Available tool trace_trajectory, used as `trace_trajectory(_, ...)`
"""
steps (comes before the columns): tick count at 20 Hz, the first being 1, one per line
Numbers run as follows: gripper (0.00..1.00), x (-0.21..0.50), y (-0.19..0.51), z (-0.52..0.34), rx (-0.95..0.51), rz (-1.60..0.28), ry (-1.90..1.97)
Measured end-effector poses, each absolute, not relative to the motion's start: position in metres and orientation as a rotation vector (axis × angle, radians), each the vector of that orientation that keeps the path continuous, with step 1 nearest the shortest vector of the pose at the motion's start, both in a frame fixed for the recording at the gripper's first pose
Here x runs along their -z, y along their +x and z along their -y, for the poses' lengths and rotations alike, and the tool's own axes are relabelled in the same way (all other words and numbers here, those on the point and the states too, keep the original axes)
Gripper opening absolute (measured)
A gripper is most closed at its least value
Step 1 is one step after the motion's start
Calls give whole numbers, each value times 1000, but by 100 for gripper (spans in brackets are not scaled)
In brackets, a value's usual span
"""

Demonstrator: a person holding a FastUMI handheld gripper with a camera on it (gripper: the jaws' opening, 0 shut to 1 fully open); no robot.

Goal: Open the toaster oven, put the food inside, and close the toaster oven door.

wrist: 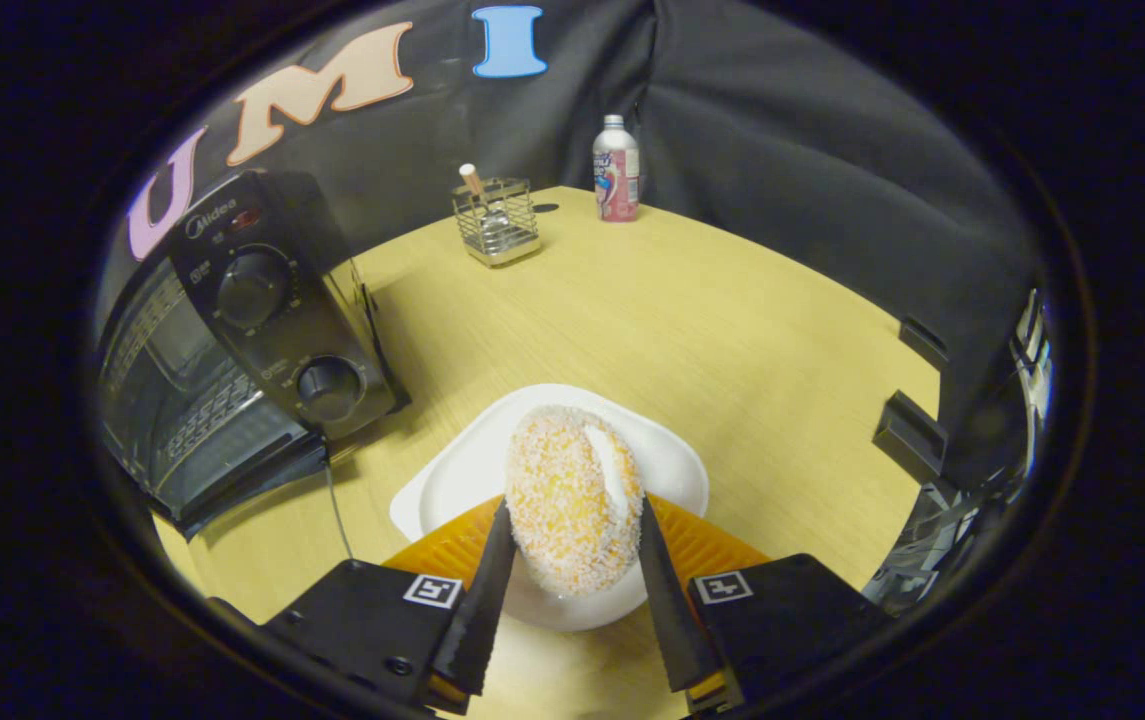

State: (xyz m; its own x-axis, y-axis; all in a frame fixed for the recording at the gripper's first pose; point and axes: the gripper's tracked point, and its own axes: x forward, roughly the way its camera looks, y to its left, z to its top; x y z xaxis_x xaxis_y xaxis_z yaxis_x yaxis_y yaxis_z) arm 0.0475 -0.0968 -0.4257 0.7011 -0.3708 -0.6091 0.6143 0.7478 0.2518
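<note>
Gripper: the gripper (572, 520) sat low over the table, its two fingers (485, 590) closed in on the sugared pastry, one against each flank, so that both pressed on it.
Food: a sugar-coated pastry (570, 495), oval, pale orange under the white crystals, with a streak of white cream along its upper right side; it stood on edge between the fingers, over the plate.
Plate: a white plate (677, 465) lay directly under the pastry and just ahead of the fingertips; whether the pastry touched it or was lifted clear could not be told.
Toaster oven: a black toaster oven (232, 350) stood ahead and to the left of the fingers, near the plate but apart from it; its door (232, 480) was dropped open toward the table, and the wire rack showed inside.
Oven controls: two round knobs (252, 288) sat one above the other on the panel at the oven's right side.
Cord: a thin dark cord (340, 515) ran across the table from the oven, left of the plate.
Table: a light wooden table (732, 330) carried everything.
Wire basket: a small metal wire basket (497, 225) stood well beyond the fingers, with a stick-like thing poking out of it.
Bottle: a bottle (616, 170) with a pink and white label stood beyond the basket's right, near the far edge.
</note>
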Motion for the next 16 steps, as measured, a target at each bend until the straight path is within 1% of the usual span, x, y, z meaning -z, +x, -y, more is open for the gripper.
trace_trajectory(4,70,400,43,74,536,-508,526)
trace_trajectory(8,69,383,38,43,524,-511,535)
trace_trajectory(12,69,362,50,-7,455,-473,611)
trace_trajectory(16,69,346,61,-46,431,-471,594)
